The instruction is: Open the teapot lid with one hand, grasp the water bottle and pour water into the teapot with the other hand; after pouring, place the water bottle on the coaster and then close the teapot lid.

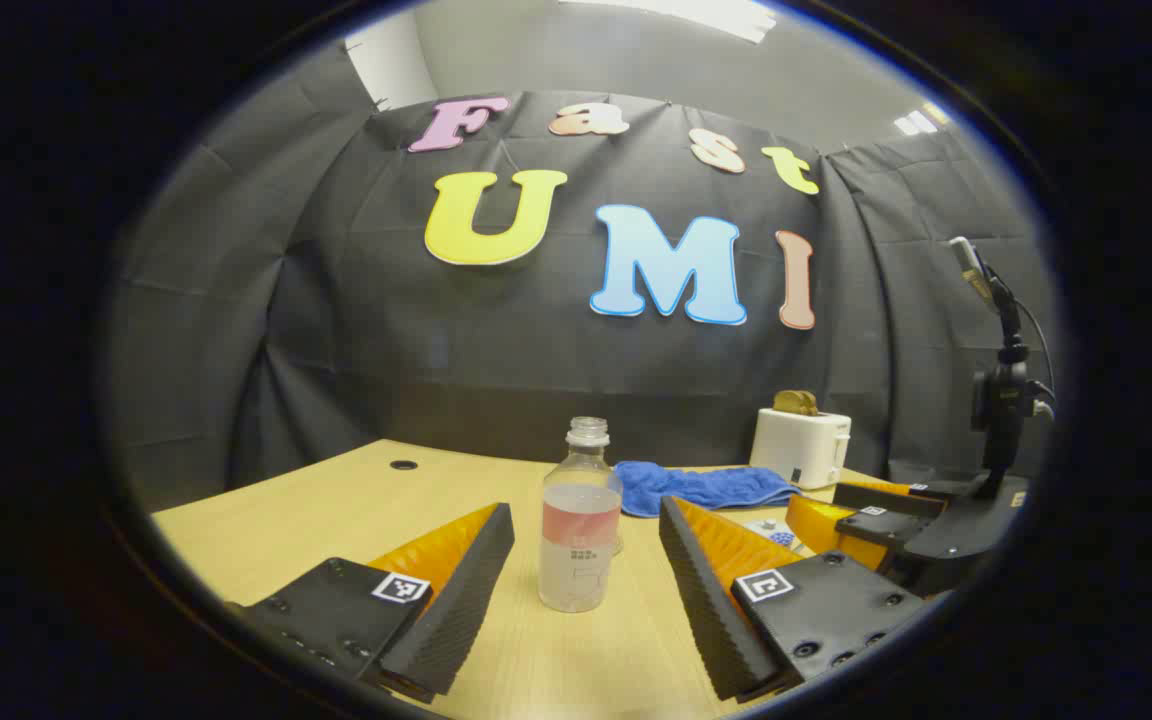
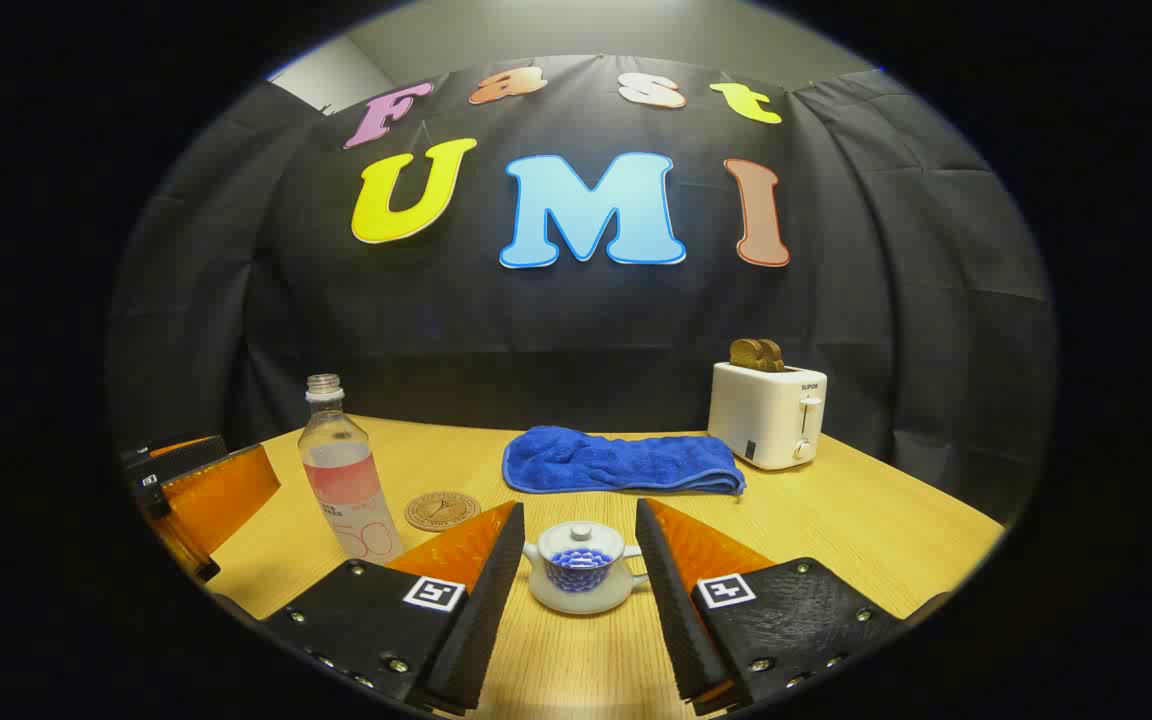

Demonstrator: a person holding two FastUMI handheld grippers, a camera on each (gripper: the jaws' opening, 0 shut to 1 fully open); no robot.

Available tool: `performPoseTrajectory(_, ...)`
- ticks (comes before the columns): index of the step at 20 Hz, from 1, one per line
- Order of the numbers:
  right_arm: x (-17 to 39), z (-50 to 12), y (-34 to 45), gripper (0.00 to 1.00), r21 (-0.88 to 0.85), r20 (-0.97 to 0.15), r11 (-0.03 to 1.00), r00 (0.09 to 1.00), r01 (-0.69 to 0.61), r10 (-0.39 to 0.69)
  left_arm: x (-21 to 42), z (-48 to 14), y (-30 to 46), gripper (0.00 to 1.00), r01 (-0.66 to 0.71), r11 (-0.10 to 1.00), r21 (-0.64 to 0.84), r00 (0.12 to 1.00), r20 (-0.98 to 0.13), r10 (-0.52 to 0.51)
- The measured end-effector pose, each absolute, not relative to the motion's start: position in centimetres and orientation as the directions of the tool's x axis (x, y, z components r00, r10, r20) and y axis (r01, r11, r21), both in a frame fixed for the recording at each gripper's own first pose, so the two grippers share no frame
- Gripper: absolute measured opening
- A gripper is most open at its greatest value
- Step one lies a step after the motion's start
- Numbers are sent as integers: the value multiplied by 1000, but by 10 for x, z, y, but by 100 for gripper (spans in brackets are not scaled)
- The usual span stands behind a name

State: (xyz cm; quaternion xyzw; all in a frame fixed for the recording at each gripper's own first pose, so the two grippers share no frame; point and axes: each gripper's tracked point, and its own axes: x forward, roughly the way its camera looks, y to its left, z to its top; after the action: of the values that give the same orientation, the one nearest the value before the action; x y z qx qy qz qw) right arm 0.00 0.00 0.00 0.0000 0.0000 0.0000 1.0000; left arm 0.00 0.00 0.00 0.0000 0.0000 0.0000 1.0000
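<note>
A clear, uncapped water bottle [image 1: 581,530] with a pink label stands on the wooden table, partly filled. My left gripper [image 1: 586,508] is open, one finger on each side of the bottle and apart from it. In the right gripper view the bottle [image 2: 344,480] stands at the left, next to a round brown coaster [image 2: 442,511]. A small white teapot [image 2: 584,578] with a blue pattern has its lid [image 2: 583,535] on. My right gripper [image 2: 579,508] is open around the teapot without touching it.
A folded blue towel [image 2: 621,462] lies behind the teapot. A white toaster [image 2: 768,412] holding bread stands at the back right. The left gripper [image 2: 206,495] shows at the table's left edge. A black camera stand [image 1: 1001,400] rises at the far right.
</note>
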Motion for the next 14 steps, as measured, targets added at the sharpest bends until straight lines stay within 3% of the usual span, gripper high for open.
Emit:
performPoseTrajectory(13,42,-16,-3,70,-13,-50,1000,999,2,-3,4,-15,-3,100,3,1000,12,1000,-14,-3)
performPoseTrajectory(14,46,-20,-5,58,-14,-60,1000,998,4,-5,5,-15,-3,100,3,1000,12,1000,-17,-3)
